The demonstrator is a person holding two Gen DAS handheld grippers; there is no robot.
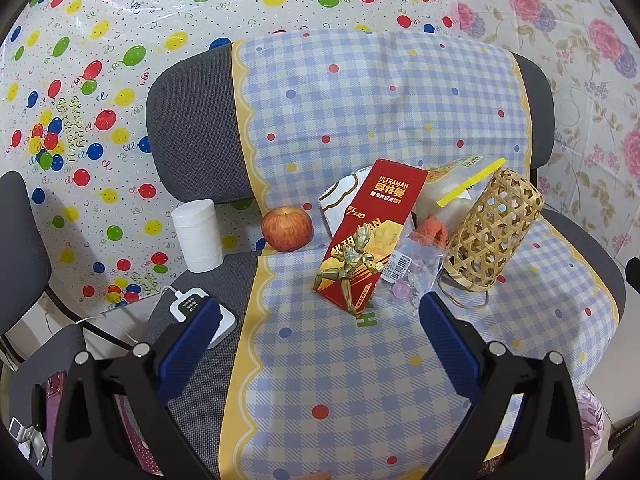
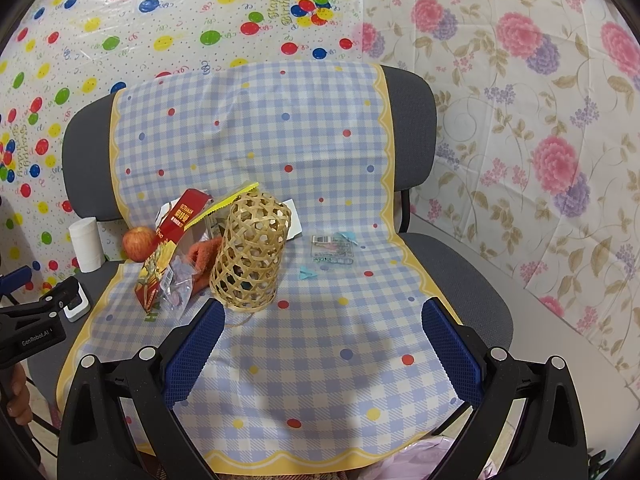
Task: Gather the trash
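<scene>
Both the left gripper [image 1: 320, 336] and the right gripper [image 2: 322, 344] hang released over the near edge of the chair [image 2: 460, 264], jaws spread, holding nothing. The trash sits mid-seat: a red carton [image 1: 372, 236] leaning on a pile, its long axis running from near-left up to far-right, top end pointing at the backrest. It looks light and stiff; pinching across its narrow width near the low end seems best. A clear wrapper [image 1: 412, 264] beside it is thin and slippery. On the right lies another flat packet [image 2: 332, 250], hard to lift off the checked cloth [image 2: 320, 360]
</scene>
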